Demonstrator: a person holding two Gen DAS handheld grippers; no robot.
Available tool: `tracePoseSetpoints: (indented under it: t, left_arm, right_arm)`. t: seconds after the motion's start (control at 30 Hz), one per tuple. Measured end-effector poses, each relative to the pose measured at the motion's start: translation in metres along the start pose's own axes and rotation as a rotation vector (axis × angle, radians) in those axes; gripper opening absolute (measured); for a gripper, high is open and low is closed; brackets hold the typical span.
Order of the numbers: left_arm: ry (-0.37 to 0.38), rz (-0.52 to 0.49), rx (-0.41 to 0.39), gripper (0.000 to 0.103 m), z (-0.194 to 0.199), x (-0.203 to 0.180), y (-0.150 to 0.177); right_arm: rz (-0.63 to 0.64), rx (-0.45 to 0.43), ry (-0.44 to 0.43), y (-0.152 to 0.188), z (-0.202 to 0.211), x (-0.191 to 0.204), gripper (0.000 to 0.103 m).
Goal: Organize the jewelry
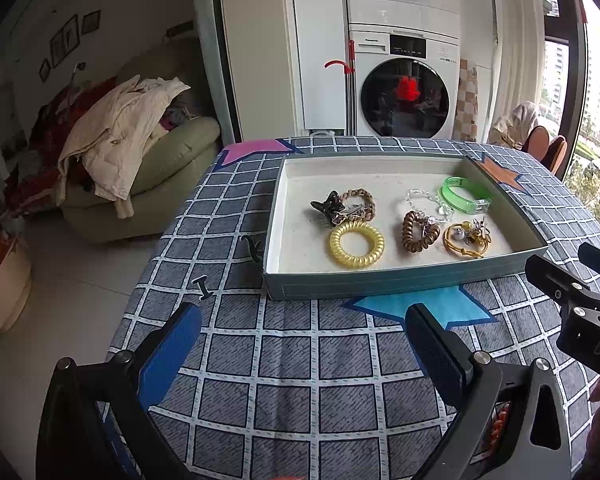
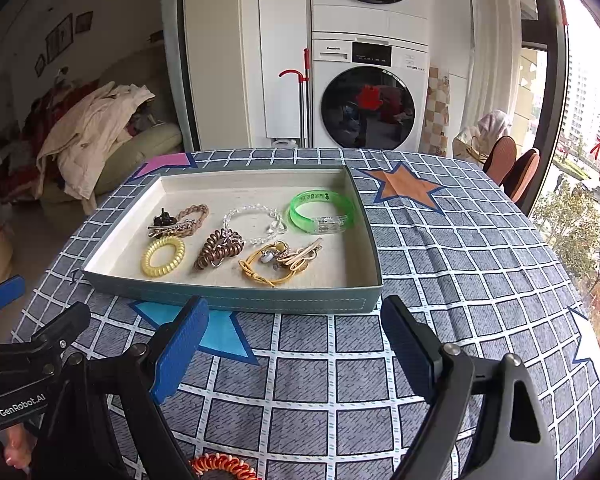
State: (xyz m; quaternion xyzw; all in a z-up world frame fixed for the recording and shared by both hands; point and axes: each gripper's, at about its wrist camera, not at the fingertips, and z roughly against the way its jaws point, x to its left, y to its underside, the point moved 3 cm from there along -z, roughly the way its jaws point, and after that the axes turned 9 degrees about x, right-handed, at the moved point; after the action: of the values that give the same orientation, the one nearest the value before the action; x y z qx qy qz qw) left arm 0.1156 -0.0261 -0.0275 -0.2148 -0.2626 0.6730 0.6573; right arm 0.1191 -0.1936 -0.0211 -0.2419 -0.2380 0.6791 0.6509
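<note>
Left wrist view
Your left tool (image 1: 302,344): blue pads stand wide apart, nothing between them, over the checked cloth on the bench (image 1: 284,360).
Tray (image 1: 404,280): just ahead, holding a yellow coil tie (image 1: 356,244), brown coil tie (image 1: 420,232), black claw clip (image 1: 329,208), green bangle (image 1: 465,195), clear bead bracelet (image 1: 428,202) and gold cord bracelet (image 1: 466,239).
Writing: "Panasonic" on the washer (image 1: 404,92); the "DA" on your right tool (image 1: 576,280) is cut off.

Right wrist view
Your right tool (image 2: 296,344): pads wide apart, empty, just short of the tray's near wall.
Orange coil tie (image 2: 222,466): on the cloth at the bottom edge, outside the tray.
Writing: "GenRobot.AI" on the left tool; the bangle's print is unreadable.
</note>
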Motion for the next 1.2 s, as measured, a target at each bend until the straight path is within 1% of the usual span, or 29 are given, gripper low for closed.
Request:
tracePoseSetpoints:
  t: [0.93,1.2]
  left_arm:
    - [-0.003,0.0,0.001,0.103,0.0016,0.0001,0.0001]
    - [0.009,0.001,0.003,0.103,0.002,0.0001,0.0002]
  right_arm:
    - [0.0,0.0,0.0,0.0003,0.0002,0.0001,0.09]
    - [0.003,0.002,-0.002,0.0012,0.0002,0.0027,0.09]
